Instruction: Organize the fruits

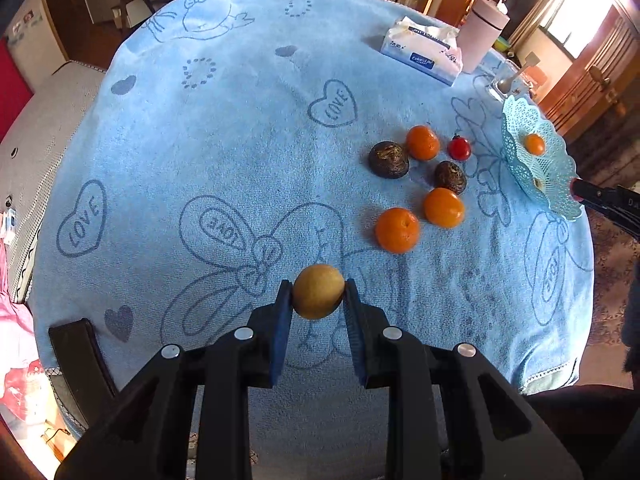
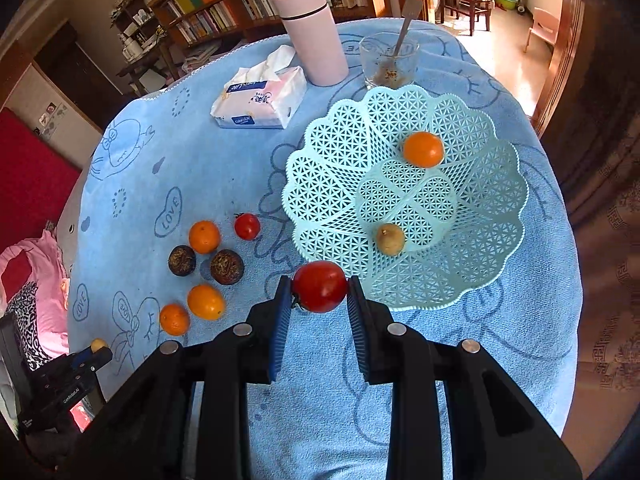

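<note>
My left gripper [image 1: 318, 292] is shut on a small yellow-brown fruit [image 1: 318, 291], held above the blue cloth, left of the fruit pile. My right gripper [image 2: 319, 287] is shut on a red tomato [image 2: 319, 286], just short of the near rim of the pale-blue lattice basket [image 2: 480, 208]. In the basket lie an orange [image 2: 423, 149] and a small yellow-brown fruit [image 2: 390, 239]. On the cloth lie three oranges [image 2: 204, 236] [image 2: 206, 301] [image 2: 174, 319], two dark brown fruits [image 2: 182, 261] [image 2: 227, 267] and a small tomato [image 2: 247, 226].
A round table under a blue towel [image 1: 240, 140] bears a tissue pack [image 2: 260, 100], a pink flask [image 2: 312, 36] and a glass with a spoon [image 2: 388, 62] behind the basket. A dark chair back [image 1: 80, 352] stands at the near left edge. Bookshelves line the far wall.
</note>
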`<action>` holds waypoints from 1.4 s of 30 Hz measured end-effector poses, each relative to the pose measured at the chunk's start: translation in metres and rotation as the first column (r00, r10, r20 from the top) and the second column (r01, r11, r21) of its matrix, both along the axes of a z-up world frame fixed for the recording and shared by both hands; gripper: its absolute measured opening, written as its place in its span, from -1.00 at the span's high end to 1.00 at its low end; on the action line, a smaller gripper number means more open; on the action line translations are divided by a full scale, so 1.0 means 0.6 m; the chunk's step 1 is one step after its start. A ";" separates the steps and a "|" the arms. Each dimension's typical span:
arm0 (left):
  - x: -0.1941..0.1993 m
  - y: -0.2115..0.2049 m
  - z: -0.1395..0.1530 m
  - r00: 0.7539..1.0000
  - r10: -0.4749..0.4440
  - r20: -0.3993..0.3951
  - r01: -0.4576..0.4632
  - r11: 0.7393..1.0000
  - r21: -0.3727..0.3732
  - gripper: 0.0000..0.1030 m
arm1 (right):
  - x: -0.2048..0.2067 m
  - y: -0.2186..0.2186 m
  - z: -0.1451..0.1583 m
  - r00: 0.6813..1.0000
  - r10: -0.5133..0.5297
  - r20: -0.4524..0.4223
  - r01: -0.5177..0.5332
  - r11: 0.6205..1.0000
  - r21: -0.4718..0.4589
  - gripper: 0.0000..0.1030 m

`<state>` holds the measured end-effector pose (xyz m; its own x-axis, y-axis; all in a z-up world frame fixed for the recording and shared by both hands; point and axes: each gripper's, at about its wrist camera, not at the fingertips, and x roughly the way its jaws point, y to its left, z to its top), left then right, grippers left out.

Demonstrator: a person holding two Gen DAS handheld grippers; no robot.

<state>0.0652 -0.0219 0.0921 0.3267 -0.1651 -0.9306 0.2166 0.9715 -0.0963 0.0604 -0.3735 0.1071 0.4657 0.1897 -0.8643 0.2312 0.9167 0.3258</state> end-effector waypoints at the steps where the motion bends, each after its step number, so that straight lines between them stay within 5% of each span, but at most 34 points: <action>1: 0.001 -0.005 0.002 1.000 -0.001 0.001 0.001 1.000 0.000 0.50 | 0.000 -0.013 0.000 1.000 -0.016 0.002 0.016 1.000 -0.005 0.44; 12: 0.009 -0.061 0.021 1.000 -0.019 0.019 0.018 1.000 0.008 0.50 | 0.007 -0.095 -0.015 0.995 -0.102 -0.003 0.102 0.994 -0.027 0.43; 16: 0.013 -0.083 0.027 0.999 -0.021 0.026 0.021 1.000 0.008 0.50 | 0.003 -0.125 -0.017 0.990 -0.142 -0.007 0.141 0.990 -0.021 0.02; 21: 0.022 -0.126 0.038 0.998 -0.039 0.043 0.039 0.999 0.001 0.50 | -0.009 -0.157 -0.007 0.988 -0.156 0.010 0.156 0.988 -0.018 0.01; 42: 0.039 -0.452 0.034 0.957 -0.277 0.082 0.284 0.956 -0.080 0.49 | -0.183 -0.349 -0.007 0.957 -0.288 -0.010 0.288 0.957 -0.045 0.01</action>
<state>0.0884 -0.2933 0.1128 0.3180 -0.3416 -0.8844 0.4884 0.8586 -0.1560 -0.0491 -0.5829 0.1026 0.4808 0.0121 -0.8768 0.4926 0.8235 0.2815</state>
